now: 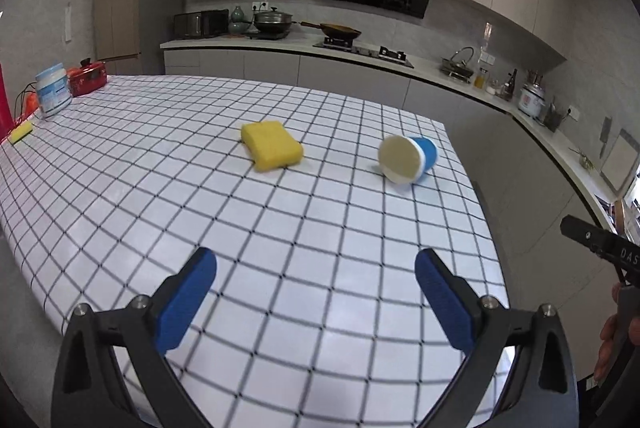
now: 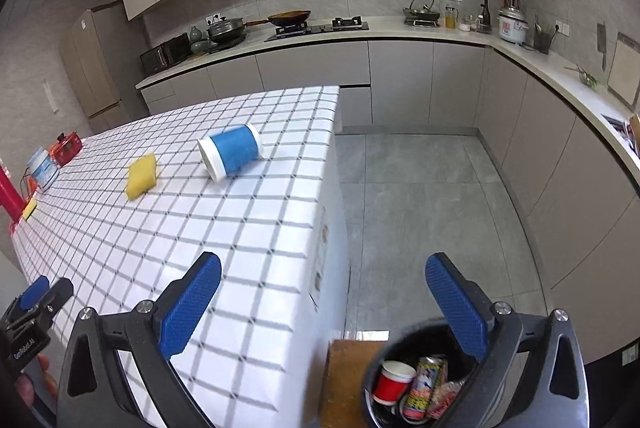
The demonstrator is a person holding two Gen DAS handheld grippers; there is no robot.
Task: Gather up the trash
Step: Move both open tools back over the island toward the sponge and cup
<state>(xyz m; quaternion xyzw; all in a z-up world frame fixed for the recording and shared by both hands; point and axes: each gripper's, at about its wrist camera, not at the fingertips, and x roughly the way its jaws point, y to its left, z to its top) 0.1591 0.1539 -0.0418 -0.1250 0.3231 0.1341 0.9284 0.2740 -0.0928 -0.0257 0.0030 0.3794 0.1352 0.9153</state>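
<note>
Blue cup (image 2: 231, 156) lay tipped on its side on the checked table (image 1: 280, 268), near the right edge, mouth toward the left camera; yellow sponge (image 1: 272, 151) just beside it, apart. Left tool (image 1: 316, 302) and right tool (image 2: 323, 308) both spread wide, nothing held. Bin (image 2: 384, 348) stood on the floor below the right tool, already holding a red cup (image 2: 392, 382) and a can (image 2: 424, 386). Judgement: the right tool was better placed; close across the cup's wall, not the rim, so it would not roll.
</note>
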